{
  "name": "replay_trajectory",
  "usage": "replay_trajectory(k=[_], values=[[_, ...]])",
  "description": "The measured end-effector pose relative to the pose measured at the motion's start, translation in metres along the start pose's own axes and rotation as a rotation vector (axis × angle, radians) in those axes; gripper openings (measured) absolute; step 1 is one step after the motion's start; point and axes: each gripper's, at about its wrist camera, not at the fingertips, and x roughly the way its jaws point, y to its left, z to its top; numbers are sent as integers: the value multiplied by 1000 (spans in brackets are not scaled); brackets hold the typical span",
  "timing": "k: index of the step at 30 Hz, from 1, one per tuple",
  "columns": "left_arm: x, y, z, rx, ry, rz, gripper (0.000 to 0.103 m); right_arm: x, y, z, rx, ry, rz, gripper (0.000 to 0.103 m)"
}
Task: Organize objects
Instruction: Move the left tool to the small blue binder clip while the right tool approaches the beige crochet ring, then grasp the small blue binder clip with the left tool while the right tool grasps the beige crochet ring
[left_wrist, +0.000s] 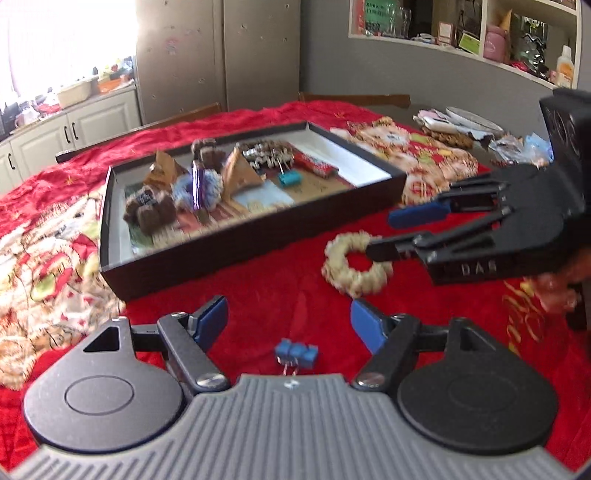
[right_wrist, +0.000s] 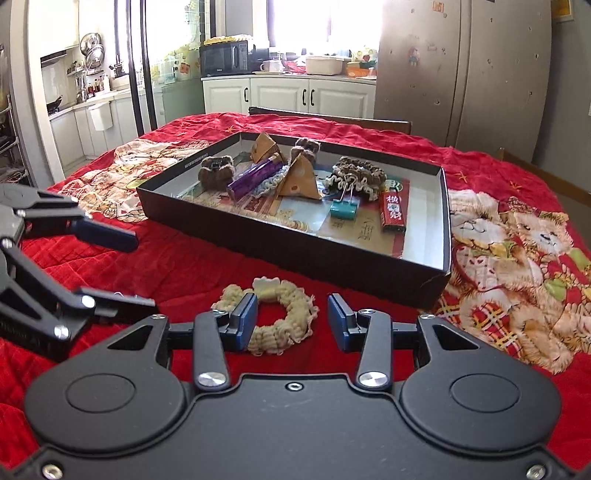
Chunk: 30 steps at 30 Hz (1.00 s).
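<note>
two things lie loose on the bench, short of the box. the scrunchie sits straight ahead between the spread fingers of the right tool, released. the small blue clip lies between the fingers of the left tool, likewise released, low and level.

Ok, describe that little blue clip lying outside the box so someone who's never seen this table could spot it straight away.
Start at the black tray on the red quilt. On the quilt in front of its near wall, between the open left gripper's blue fingers, lies the blue binder clip. Unlike the teal clip inside the tray and the cream scrunchie nearby, it is small, blue and boxy.
</note>
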Motion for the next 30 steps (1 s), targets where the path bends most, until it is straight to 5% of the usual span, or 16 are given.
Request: replay_trajectory(k=[10,22,30], values=[[7,3,-15,-12,26,-47,77,10,1,-5,18,16,8,40],[9,6,-19,-21,35,-31,31,17,1,-7,19,27,17,21],[8,5,-19,-21,32,-26,30,17,3,-8,8,18,10,13]])
